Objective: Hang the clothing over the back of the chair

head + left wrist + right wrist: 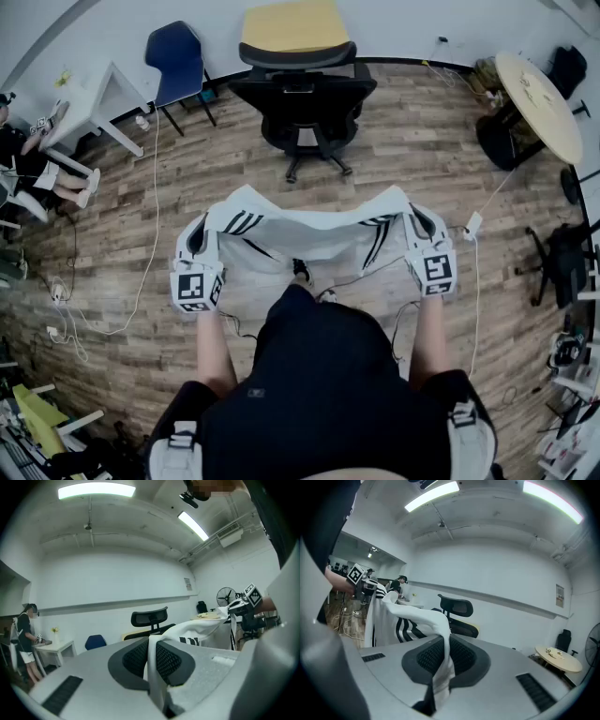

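A white garment with black stripes (309, 232) hangs stretched between my two grippers, in front of me and above the wooden floor. My left gripper (199, 251) is shut on its left edge; the cloth (154, 667) runs pinched between the dark pads. My right gripper (424, 246) is shut on the right edge, where the fabric (440, 667) is clamped between the jaws. A black office chair (302, 96) with a headrest stands straight ahead, its back toward me, some way beyond the garment. It also appears as the chair (149, 619) and the chair (457, 607) in both gripper views.
A yellow-topped desk (292, 23) stands behind the chair. A blue chair (176, 58) and a white table (89, 103) are at the back left, where a person (28, 159) sits. A round table (536, 92) is at the right. Cables (150, 234) trail across the floor.
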### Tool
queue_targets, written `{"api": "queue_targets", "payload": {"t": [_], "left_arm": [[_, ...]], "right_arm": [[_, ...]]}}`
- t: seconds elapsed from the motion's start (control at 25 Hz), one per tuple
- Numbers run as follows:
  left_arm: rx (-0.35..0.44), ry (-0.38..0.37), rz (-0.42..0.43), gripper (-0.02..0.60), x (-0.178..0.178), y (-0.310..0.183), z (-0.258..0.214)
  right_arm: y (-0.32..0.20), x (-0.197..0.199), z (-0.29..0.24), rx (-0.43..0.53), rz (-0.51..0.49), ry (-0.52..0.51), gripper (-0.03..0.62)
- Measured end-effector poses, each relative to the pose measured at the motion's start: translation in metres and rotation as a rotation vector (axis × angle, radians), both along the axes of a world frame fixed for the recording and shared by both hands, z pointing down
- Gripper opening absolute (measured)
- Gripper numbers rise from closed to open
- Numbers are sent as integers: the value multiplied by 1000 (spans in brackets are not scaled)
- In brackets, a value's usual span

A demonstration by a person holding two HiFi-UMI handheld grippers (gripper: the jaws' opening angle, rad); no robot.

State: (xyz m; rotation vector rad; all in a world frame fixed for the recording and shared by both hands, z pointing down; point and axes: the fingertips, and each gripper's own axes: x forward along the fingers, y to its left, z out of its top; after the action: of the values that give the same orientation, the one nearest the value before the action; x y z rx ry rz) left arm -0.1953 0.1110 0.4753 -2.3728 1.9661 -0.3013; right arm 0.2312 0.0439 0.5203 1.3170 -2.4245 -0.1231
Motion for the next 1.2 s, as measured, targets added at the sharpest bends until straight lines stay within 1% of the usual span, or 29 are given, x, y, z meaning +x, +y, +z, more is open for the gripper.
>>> {"api": "queue_targets", "payload": {"t": [0.24, 0.56, 1.04, 1.2], "left_arm": [[3, -1, -3, 6, -1, 8, 4], [-2, -6, -6, 6, 0, 14, 5], [-2, -7, 10, 6, 14, -3, 3], [2, -3, 12, 6, 14, -6, 0]], "right_arm": [[5, 1, 2, -6, -7, 8, 12], [10, 2, 1, 2, -8, -13, 12], [0, 18, -2, 6, 16, -7, 12], [-5, 17, -3, 7, 15, -4, 12]]}}
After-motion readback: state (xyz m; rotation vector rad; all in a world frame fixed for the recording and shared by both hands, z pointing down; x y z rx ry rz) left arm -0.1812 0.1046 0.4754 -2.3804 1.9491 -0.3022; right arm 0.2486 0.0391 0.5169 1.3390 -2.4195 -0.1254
